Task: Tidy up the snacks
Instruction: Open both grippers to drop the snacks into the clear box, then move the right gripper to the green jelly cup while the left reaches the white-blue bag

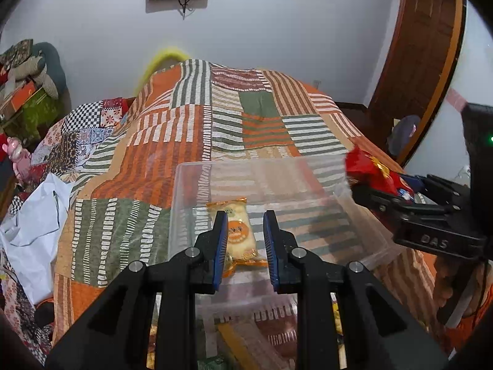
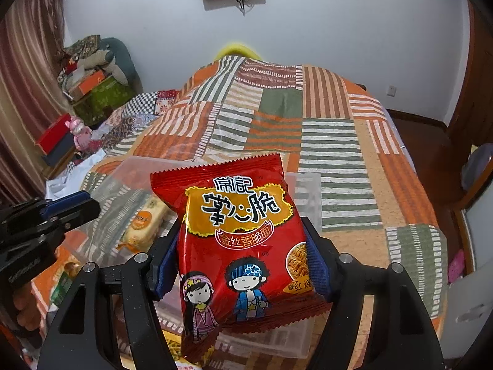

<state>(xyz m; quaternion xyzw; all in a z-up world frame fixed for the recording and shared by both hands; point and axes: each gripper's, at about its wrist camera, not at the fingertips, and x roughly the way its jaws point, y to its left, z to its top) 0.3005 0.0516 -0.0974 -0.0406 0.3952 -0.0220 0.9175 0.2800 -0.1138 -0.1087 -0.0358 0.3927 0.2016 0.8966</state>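
Left wrist view shows a patchwork bedspread (image 1: 197, 141) with a clear plastic bin (image 1: 363, 215) resting on it. Inside the bin lies a yellow snack packet (image 1: 238, 234). The right gripper (image 2: 243, 259) clamps a red noodle snack bag (image 2: 237, 231) above the bin. The left gripper (image 1: 245, 246) is closed and holds nothing.
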